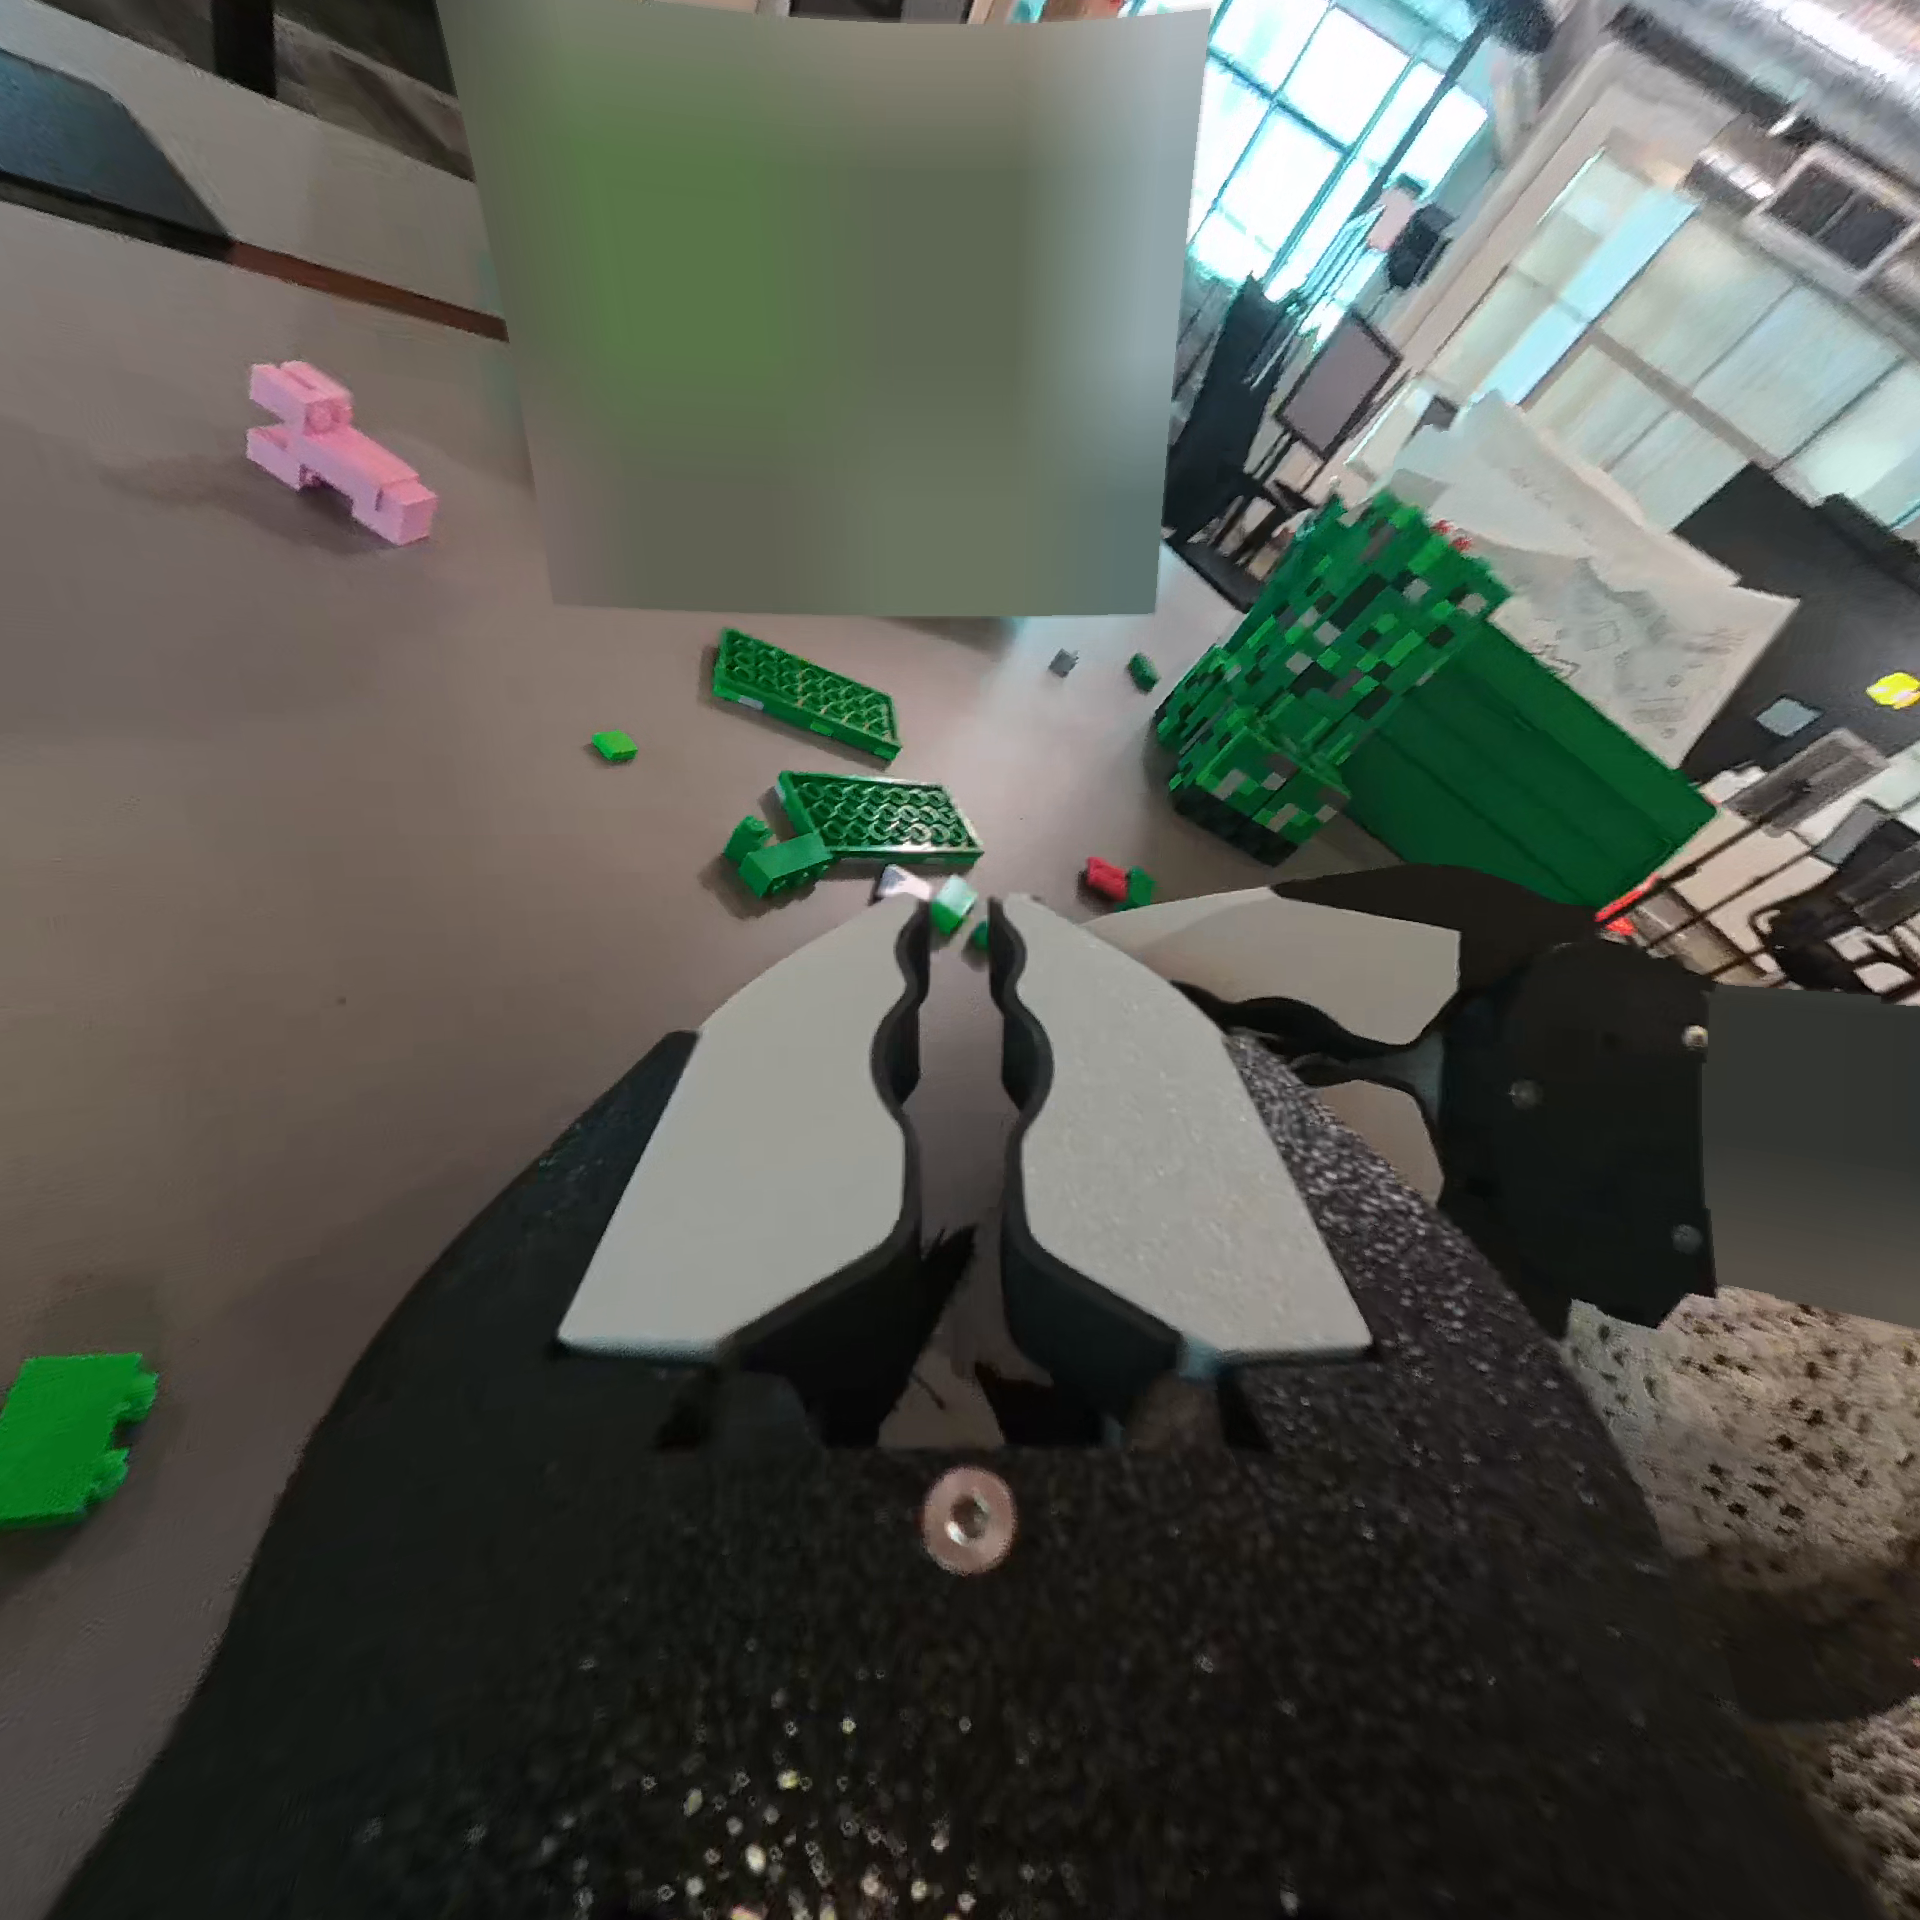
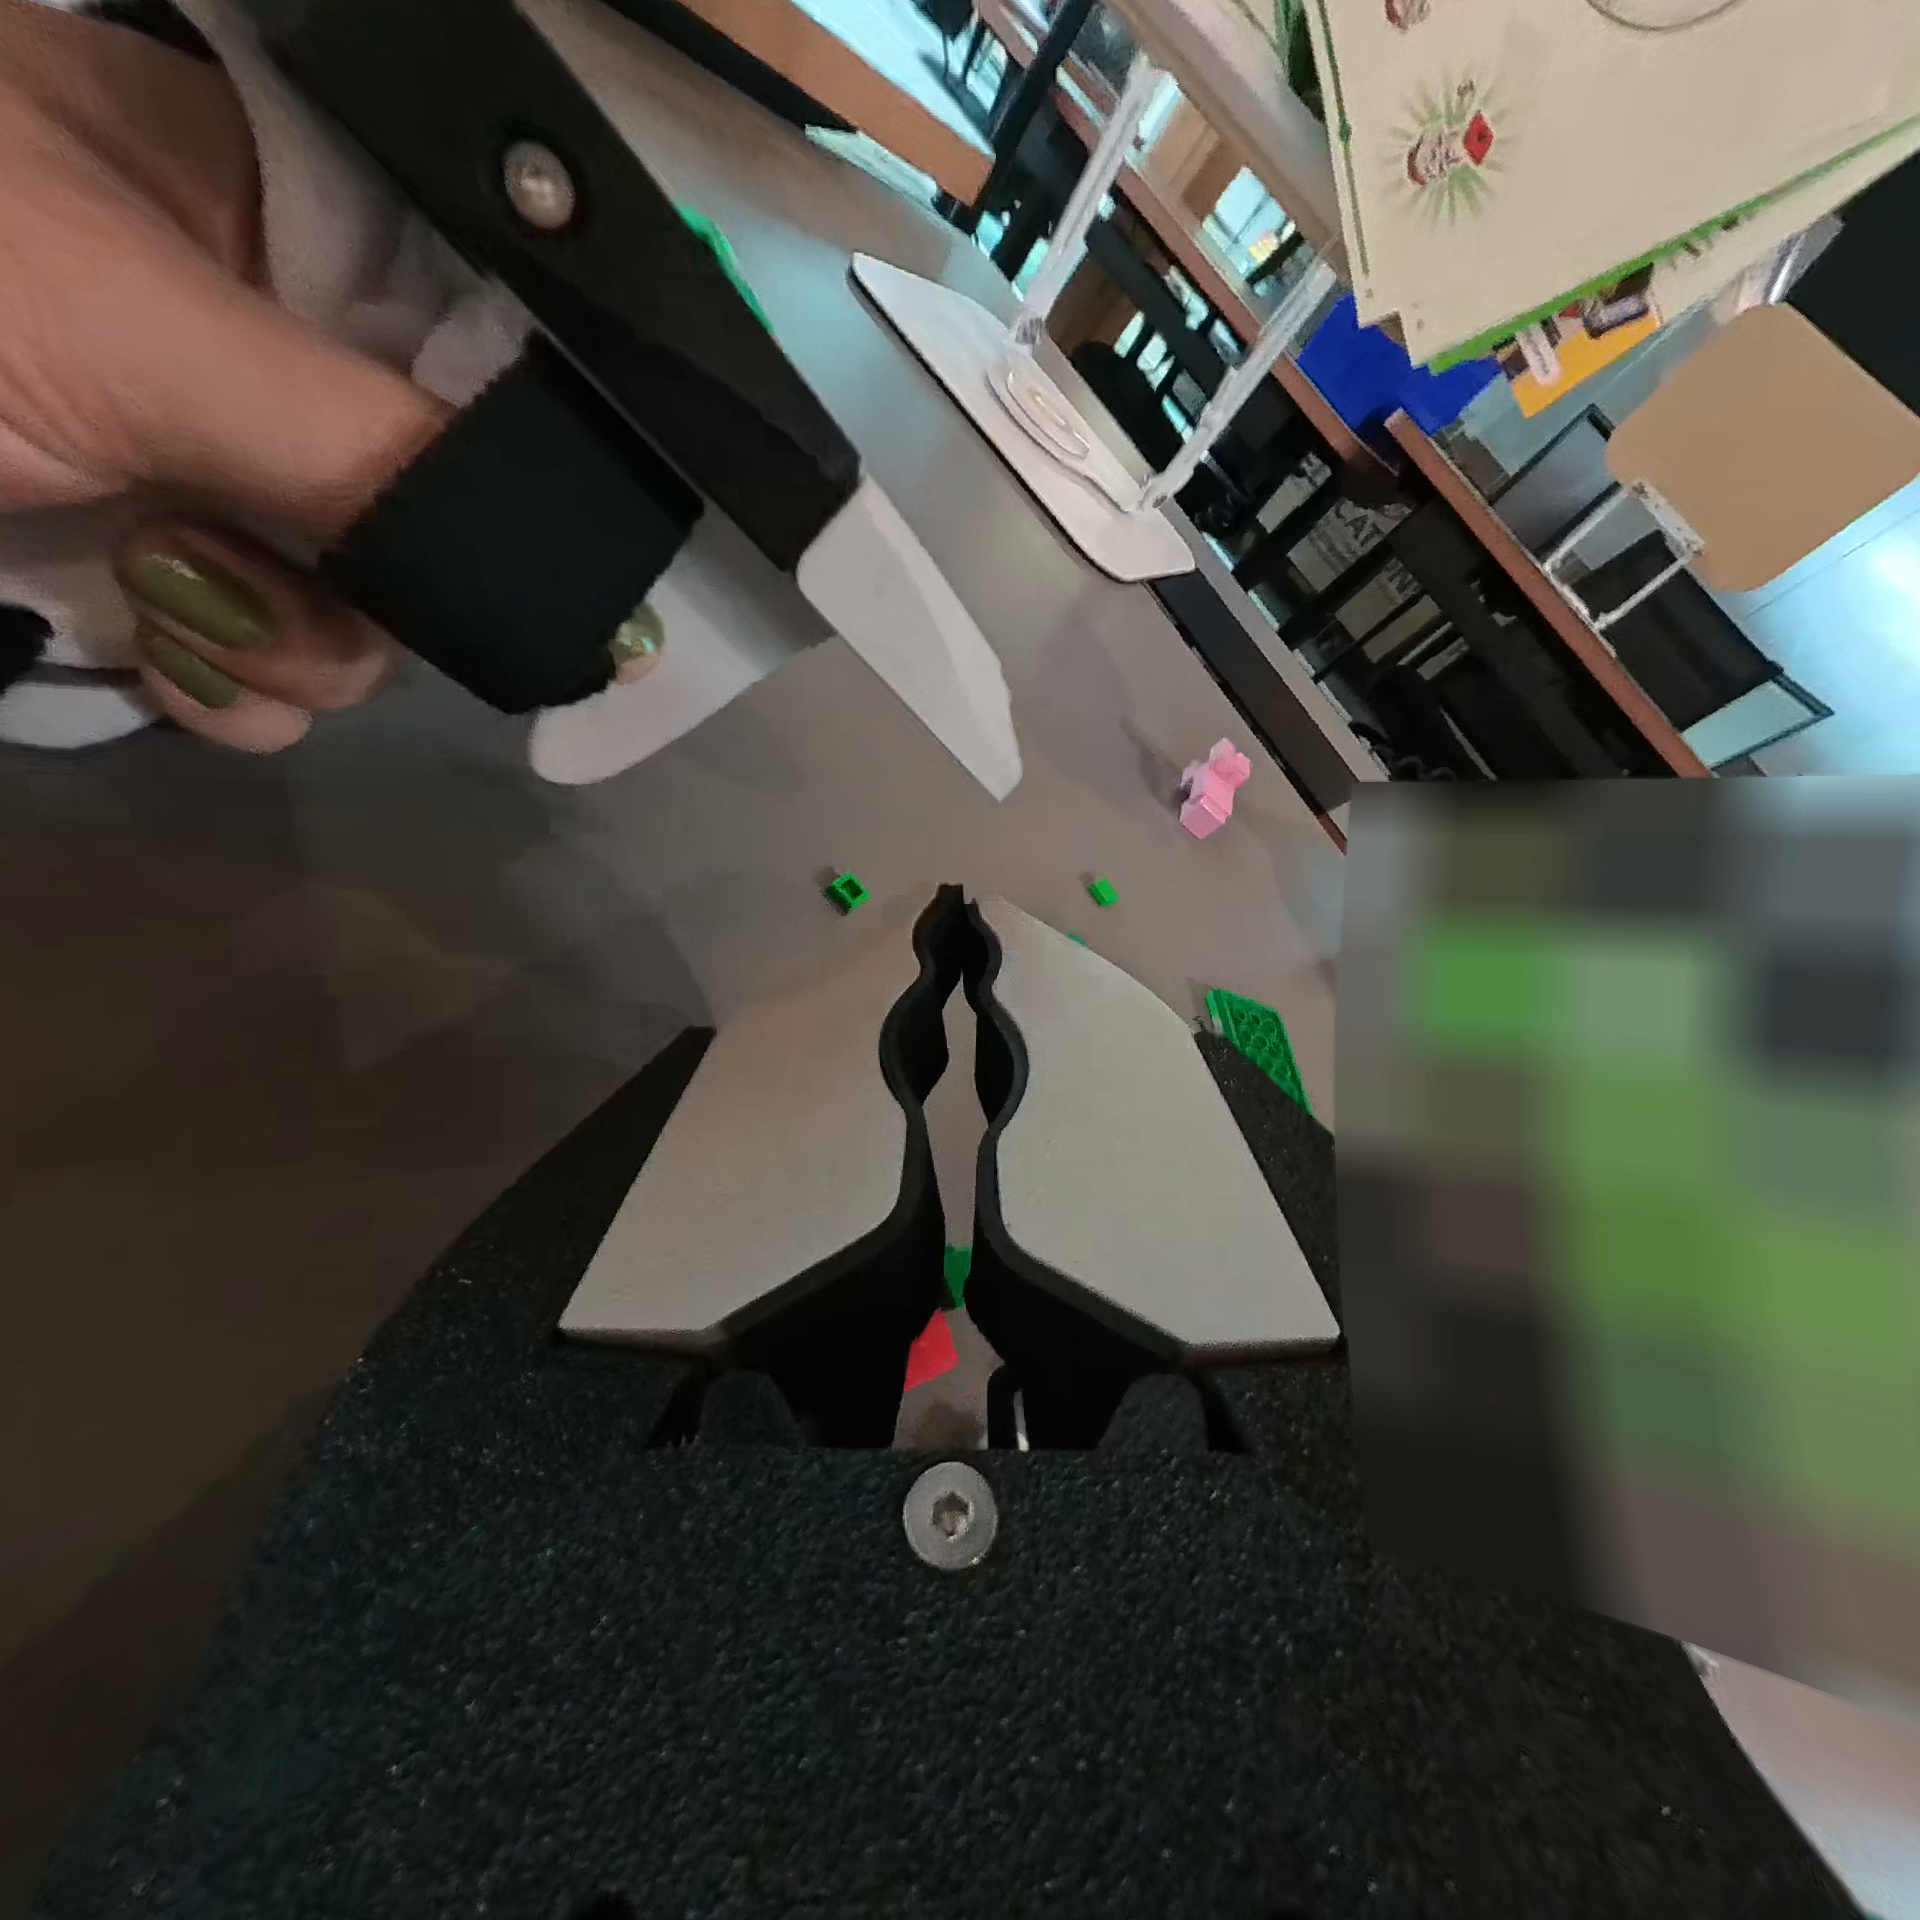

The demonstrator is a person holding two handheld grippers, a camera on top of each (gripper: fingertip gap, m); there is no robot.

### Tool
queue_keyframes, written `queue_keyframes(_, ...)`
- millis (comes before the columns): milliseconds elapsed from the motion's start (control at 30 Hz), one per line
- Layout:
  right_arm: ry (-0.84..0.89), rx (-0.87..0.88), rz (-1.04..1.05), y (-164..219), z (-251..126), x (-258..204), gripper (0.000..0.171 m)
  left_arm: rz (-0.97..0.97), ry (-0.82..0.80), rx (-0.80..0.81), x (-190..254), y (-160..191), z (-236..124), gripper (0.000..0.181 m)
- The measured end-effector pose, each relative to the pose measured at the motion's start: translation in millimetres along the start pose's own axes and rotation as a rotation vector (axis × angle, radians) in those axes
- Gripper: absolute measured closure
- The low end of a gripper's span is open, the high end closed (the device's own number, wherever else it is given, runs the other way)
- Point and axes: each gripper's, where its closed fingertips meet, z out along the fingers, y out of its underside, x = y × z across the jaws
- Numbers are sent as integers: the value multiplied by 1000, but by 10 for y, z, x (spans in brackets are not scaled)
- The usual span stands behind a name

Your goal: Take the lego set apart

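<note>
A tall green and black lego build (image 1: 1340, 665) stands on a green base at the right of the grey table. Two green plates (image 1: 805, 694) (image 1: 881, 816) lie upside down in the middle, with loose green bricks (image 1: 779, 857) and a red brick (image 1: 1104, 876) nearby. My left gripper (image 1: 956, 916) is low over the table with a narrow gap between its tips; a small green brick (image 1: 952, 904) shows in that gap, and it seems to lie beyond. My right gripper (image 2: 951, 902) has its tips touching, with nothing between them. It also shows in the left wrist view (image 1: 1299, 940).
A pink lego figure (image 1: 332, 452) lies at the far left of the table. It also shows in the right wrist view (image 2: 1214, 790). A green plate (image 1: 68, 1434) lies near left. A white stand base (image 2: 1039, 416) and the table edge (image 2: 1309, 748) are beyond. Paper sheets (image 1: 1621, 613) are behind the build. Only a small space, under 4 cm, lies between the two pairs of fingers. From the left gripper's tips to the green plate (image 1: 68, 1434) is close to 12 cm.
</note>
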Motion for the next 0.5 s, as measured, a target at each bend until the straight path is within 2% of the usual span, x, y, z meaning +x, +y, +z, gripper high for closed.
queue_keyframes(167,13,156,78,-198,-136,167,171,107,20,123,126,-144,-50,159)
queue_keyframes(267,60,258,182,-279,-333,586,166,220,-8,178,176,-212,-78,158)
queue_keyframes(333,48,152,253,-55,-280,898,152,283,-36,196,185,-235,-83,159)
queue_keyframes(367,-27,68,287,105,-194,959,151,302,-44,197,187,-236,-83,160)
queue_keyframes(500,-361,-304,394,754,221,948,129,307,-49,194,184,-235,-78,162)
